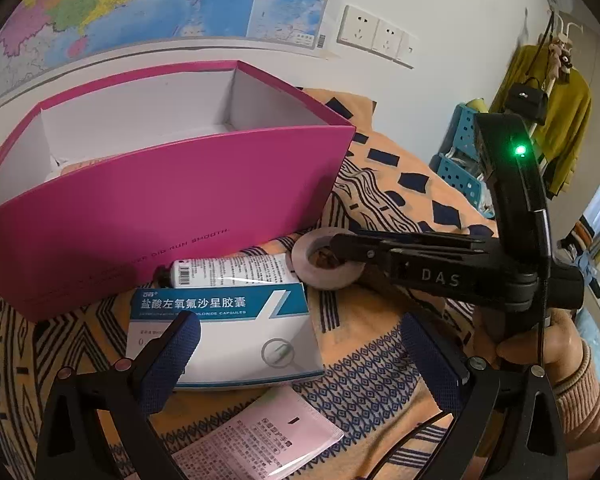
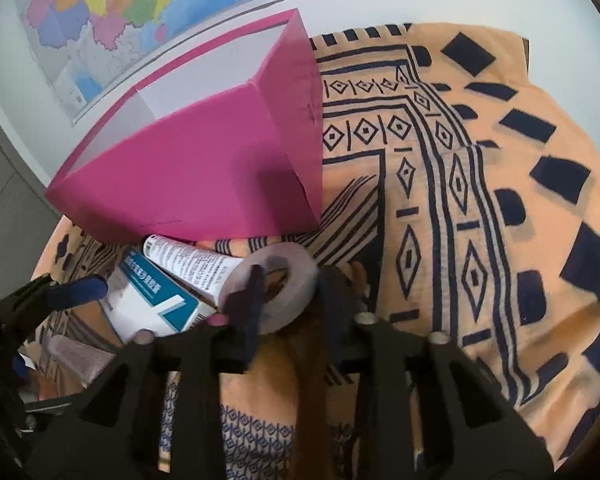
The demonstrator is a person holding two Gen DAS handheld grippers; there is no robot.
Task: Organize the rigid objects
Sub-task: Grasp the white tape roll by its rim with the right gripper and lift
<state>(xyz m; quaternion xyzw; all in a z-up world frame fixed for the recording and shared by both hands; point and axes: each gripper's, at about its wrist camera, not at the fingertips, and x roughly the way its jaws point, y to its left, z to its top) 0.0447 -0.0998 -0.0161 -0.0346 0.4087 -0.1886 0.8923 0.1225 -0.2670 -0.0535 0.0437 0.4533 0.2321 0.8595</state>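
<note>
A roll of tape (image 2: 274, 286) lies on the patterned cloth in front of the open pink box (image 2: 204, 168). My right gripper (image 2: 296, 284) straddles the roll's near rim, one finger in its hole and one outside, jaws narrowed on it; the left wrist view shows the same grip on the roll (image 1: 320, 260). My left gripper (image 1: 300, 344) is open, low over a blue-and-white medicine box (image 1: 224, 332). A white tube (image 1: 228, 270) lies between that box and the pink box (image 1: 160, 208).
A pink sachet (image 1: 268, 436) lies near the left gripper. The orange and navy cloth (image 2: 480, 200) stretches to the right. A wall map (image 1: 140, 0) and sockets (image 1: 372, 32) are behind; blue crates (image 1: 460, 168) stand far right.
</note>
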